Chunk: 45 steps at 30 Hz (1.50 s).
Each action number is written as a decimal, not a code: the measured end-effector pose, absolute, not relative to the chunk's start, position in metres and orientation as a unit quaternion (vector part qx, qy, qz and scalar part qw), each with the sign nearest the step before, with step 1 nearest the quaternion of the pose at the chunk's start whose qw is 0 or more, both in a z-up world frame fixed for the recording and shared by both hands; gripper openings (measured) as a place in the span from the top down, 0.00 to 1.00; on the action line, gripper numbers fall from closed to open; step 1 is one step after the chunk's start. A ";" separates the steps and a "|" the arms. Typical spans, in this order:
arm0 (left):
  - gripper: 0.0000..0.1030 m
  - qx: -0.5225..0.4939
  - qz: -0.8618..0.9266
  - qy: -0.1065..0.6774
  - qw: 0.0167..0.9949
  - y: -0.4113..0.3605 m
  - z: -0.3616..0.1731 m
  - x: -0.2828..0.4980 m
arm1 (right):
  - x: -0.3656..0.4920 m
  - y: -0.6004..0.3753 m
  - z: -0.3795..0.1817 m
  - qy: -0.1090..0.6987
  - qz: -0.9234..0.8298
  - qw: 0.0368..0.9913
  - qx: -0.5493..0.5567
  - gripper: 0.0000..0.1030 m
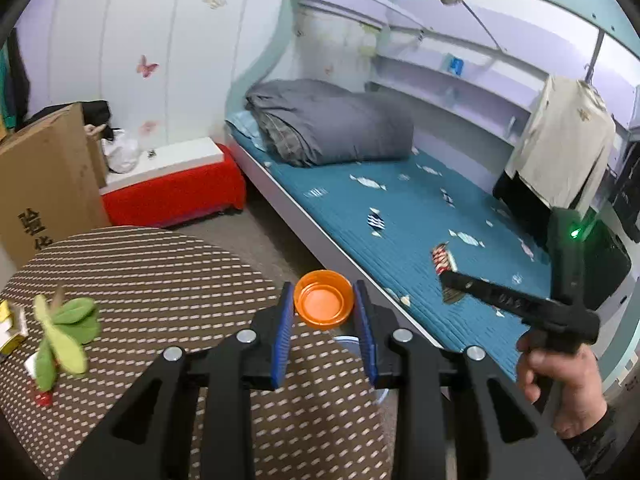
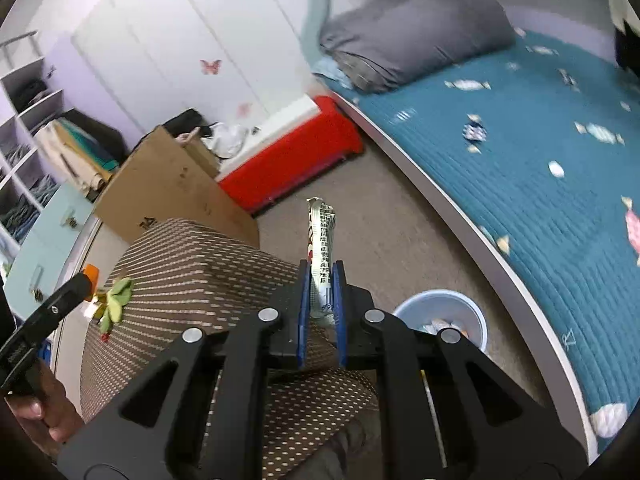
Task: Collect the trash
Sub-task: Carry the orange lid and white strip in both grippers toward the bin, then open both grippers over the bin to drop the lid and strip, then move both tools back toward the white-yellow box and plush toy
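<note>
The biggest thing is the bed with a blue-green cover, and a folded gray blanket lies at its head end. Beside the bed stands a red box with a white top, and next to that a brown cardboard box.

A round table with a brown dotted cloth fills the near left. A green soft toy lies near its left edge. A light blue trash bin stands on the floor between the table and the bed, with some scraps already inside it.

The left gripper is held up past the far edge of the table. Its two blue pads press on both sides of an orange lid, so it is clamped on the lid. The open side of the lid faces the camera.

The right gripper is held above the near right edge of the table, close to the trash bin. Its pads are almost together and squeeze a long, thin snack wrapper. The wrapper sticks straight out past the tips of the fingers. In the left wrist view, the same wrapper shows over the bed cover, at the tip of the right gripper, and a hand holds that gripper's handle.
</note>
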State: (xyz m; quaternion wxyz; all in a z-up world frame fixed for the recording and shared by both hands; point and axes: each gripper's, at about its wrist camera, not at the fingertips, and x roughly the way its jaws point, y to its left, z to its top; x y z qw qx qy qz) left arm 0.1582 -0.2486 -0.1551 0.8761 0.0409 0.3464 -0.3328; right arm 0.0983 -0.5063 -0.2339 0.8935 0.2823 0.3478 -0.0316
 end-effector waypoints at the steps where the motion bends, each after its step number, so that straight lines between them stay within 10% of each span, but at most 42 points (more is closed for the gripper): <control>1: 0.72 0.044 -0.335 0.350 0.874 -0.257 -0.158 0.160 | 0.096 -0.511 -0.239 0.350 -0.033 0.892 0.285 0.89; 13: 0.72 0.081 -0.343 0.416 0.838 -0.355 -0.214 0.185 | 0.135 -0.562 -0.352 0.432 -0.048 0.832 0.346 0.88; 17: 0.72 0.101 -0.342 0.441 0.823 -0.382 -0.236 0.193 | 0.134 -0.583 -0.388 0.443 -0.070 0.807 0.384 0.41; 29: 0.71 0.149 -0.357 0.502 0.774 -0.445 -0.292 0.212 | 0.083 -0.620 -0.340 0.367 -0.106 0.834 0.398 0.22; 32: 0.17 0.152 -0.343 0.513 0.772 -0.449 -0.297 0.216 | 0.076 -0.621 -0.325 0.353 -0.109 0.841 0.395 0.12; 33: 0.13 0.148 -0.332 0.504 0.784 -0.446 -0.294 0.218 | 0.077 -0.620 -0.322 0.350 -0.110 0.842 0.395 0.08; 45: 0.09 0.129 -0.329 0.444 0.824 -0.406 -0.232 0.199 | 0.066 -0.584 -0.273 0.334 -0.141 0.861 0.356 0.06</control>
